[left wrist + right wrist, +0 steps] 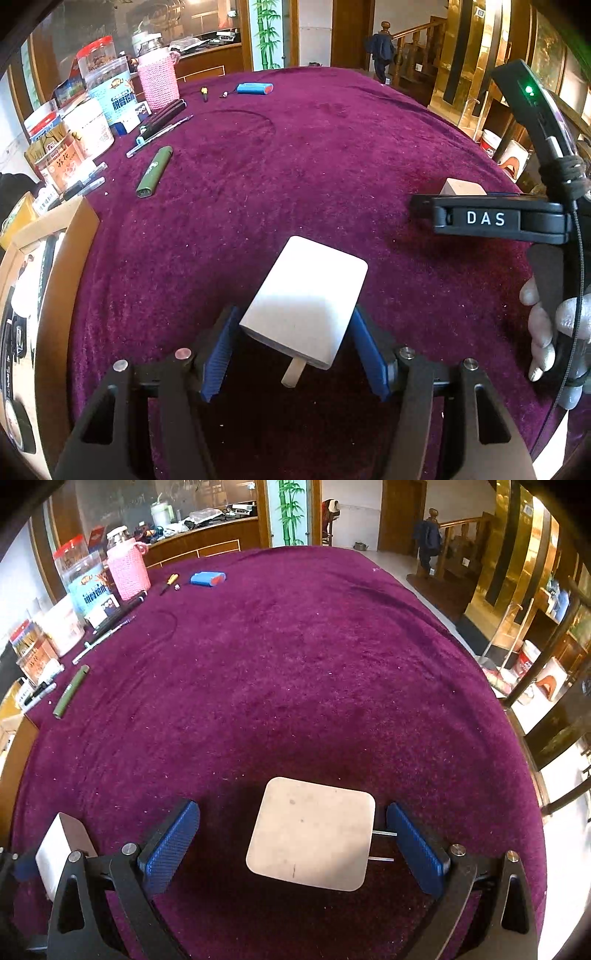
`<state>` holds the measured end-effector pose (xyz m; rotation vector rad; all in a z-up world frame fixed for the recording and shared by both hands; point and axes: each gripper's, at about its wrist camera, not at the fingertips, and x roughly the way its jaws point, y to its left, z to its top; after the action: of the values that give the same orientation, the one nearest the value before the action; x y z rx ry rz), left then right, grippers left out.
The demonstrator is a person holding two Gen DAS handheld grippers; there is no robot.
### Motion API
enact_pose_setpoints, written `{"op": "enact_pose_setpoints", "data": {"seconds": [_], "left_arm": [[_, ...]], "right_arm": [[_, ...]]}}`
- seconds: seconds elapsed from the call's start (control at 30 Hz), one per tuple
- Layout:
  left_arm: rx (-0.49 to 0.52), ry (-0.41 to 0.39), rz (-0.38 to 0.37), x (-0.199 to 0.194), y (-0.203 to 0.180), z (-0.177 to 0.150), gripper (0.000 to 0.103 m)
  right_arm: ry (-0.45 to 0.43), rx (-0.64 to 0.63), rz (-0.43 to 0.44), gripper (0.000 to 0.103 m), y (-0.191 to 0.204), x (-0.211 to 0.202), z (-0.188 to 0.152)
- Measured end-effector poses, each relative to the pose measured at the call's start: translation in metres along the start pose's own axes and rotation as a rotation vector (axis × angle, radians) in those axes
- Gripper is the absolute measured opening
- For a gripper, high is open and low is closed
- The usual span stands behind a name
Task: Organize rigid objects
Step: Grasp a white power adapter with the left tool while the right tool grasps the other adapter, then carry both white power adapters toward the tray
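- My left gripper (295, 350) is clamped on a white charger block (304, 301): both blue pads press its sides, and a stub sticks out of its near end. It looks tilted and off the purple cloth (314, 155), though this view can't confirm that.
- My right gripper (291, 845) is released, jaws wide. A second white charger (312, 832) lies flat on the cloth between them, prongs pointing at 3 o'clock toward the right pad; neither pad touches it.
- Progress: early to middle, I'd say. One block in hand, one bracketed but not grasped, neither stowed.
- The cardboard box (62, 258) at 9 o'clock in the left view already holds some items; likely the drop target, but its contents are too warped to read.
- Left loose: green lighter-like stick (154, 171) at 10 o'clock, pens near the jars, blue pack (255, 88) at 12 o'clock.
- Next: close right on the flat charger, then carry both toward the box.
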<state>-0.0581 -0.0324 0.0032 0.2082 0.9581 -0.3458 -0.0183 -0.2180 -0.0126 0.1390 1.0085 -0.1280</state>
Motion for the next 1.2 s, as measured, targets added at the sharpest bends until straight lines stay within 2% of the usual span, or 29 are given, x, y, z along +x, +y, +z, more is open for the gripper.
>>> {"op": "enact_pose_setpoints", "data": {"seconds": [0.17,0.23,0.27,0.37,0.5,0.63,1.2], "left_arm": [[0.0,0.0,-0.003,0.0,0.0,0.0,0.061],[-0.001,-0.002,-0.004,0.0,0.0,0.0,0.058],[-0.003,-0.006,-0.008,-0.001,0.001,-0.001,0.056],[-0.019,-0.009,-0.034,-0.001,0.004,-0.001,0.055],[-0.061,-0.019,-0.107,-0.006,0.016,-0.005,0.055],[-0.1,-0.022,-0.149,-0.015,0.025,-0.013,0.055],[-0.163,-0.116,-0.222,-0.088,0.055,-0.047,0.055]], "right_arm": [[-0.005,-0.015,-0.027,0.091,0.0,-0.001,0.001],[-0.016,-0.019,-0.028,0.082,0.0,-0.003,0.001],[-0.028,-0.021,-0.028,0.069,-0.001,-0.005,0.001],[-0.039,-0.017,-0.007,0.069,-0.003,-0.008,0.0],[-0.049,0.011,0.054,0.07,-0.009,-0.015,-0.003],[-0.084,0.01,0.07,0.07,-0.008,-0.033,-0.007],[-0.111,-0.051,0.138,0.07,0.04,-0.071,-0.015]]}}
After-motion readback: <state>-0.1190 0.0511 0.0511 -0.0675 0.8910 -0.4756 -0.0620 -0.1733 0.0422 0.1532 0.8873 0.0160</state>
